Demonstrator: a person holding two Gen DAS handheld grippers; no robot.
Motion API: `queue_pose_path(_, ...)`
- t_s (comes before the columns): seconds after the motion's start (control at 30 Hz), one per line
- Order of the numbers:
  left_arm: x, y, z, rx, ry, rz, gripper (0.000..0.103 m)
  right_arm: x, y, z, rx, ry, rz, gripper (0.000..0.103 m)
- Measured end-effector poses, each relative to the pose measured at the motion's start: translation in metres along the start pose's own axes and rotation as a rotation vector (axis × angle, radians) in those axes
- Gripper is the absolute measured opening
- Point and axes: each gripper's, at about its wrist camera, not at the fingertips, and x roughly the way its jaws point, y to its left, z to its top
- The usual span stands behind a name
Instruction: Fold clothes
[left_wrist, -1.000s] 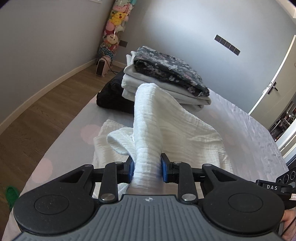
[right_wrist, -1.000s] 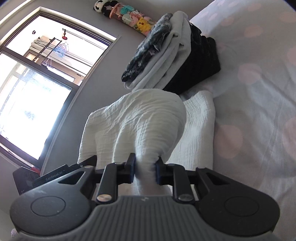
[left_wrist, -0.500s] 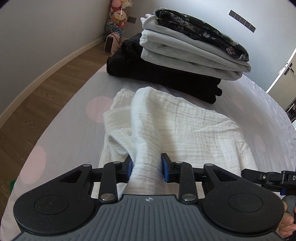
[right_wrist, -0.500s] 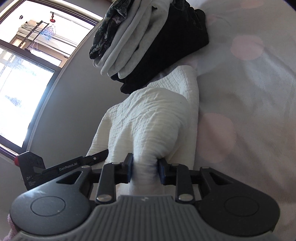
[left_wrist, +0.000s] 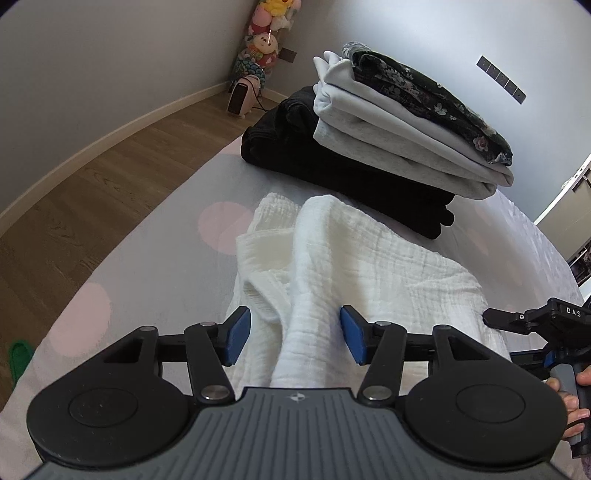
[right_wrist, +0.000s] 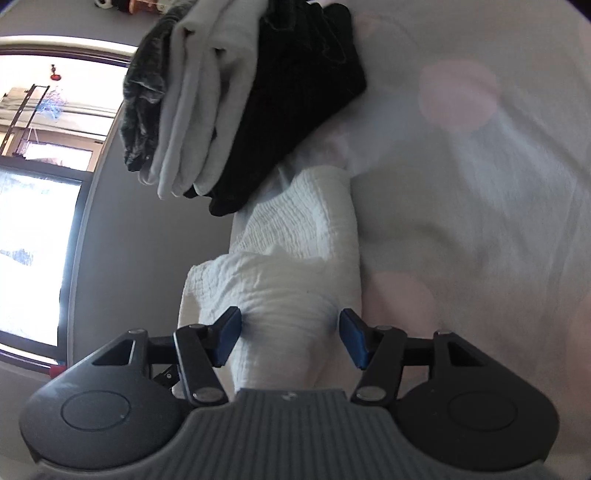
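A white crinkled garment (left_wrist: 369, 266) lies folded on the bed (left_wrist: 155, 266), just in front of a stack of folded clothes (left_wrist: 376, 136). My left gripper (left_wrist: 295, 334) is open, and a ridge of the white cloth runs loose between its blue pads (left_wrist: 236, 332). My right gripper (right_wrist: 290, 338) is open too, its jaws spread either side of a bunched corner of the same white garment (right_wrist: 295, 258). The right gripper also shows at the right edge of the left wrist view (left_wrist: 535, 321).
The stack has a black garment (left_wrist: 332, 166) at the bottom, grey ones above and a dark floral one (left_wrist: 424, 96) on top. Wooden floor (left_wrist: 92, 192) lies left of the bed, with a small heater (left_wrist: 242, 94) and plush toys in the corner. A bright window (right_wrist: 33, 184) shows in the right wrist view.
Both grippers were shut on the white garment and lowered it toward the bed in front of the stack. Both have now opened and let the cloth go.
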Motion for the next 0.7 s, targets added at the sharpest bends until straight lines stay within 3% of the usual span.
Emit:
queue_pose_path(0.03,0.002,-0.001,-0.002,-0.003,-0.002,-0.006,0.051,0.002,0.000,0.000,-0.007,-0.001,0.008,0.052)
queue_pose_path(0.1,0.006,-0.003,-0.004,-0.003,-0.006,-0.023,0.035,0.002,0.012,0.000,-0.098,-0.009,-0.002,0.042)
queue_pose_path(0.17,0.007,-0.008,-0.004,0.027,-0.017,-0.006,0.031,-0.002,0.037,-0.002,-0.296,-0.025,-0.030,0.037)
queue_pose_path(0.3,-0.001,-0.012,0.002,0.071,-0.059,0.009,0.027,-0.010,0.104,-0.031,-0.851,-0.059,-0.134,0.032)
queue_pose_path(0.43,-0.010,-0.016,0.010,0.110,-0.104,0.021,0.026,-0.014,0.138,-0.057,-1.232,-0.127,-0.194,0.031)
queue_pose_path(0.5,-0.004,-0.018,0.013,0.125,-0.095,0.032,0.026,-0.009,0.138,-0.058,-1.303,-0.135,-0.242,0.031)
queue_pose_path(0.7,0.028,-0.018,0.012,0.151,-0.037,0.060,0.027,0.016,0.089,-0.031,-1.165,-0.076,-0.331,0.031)
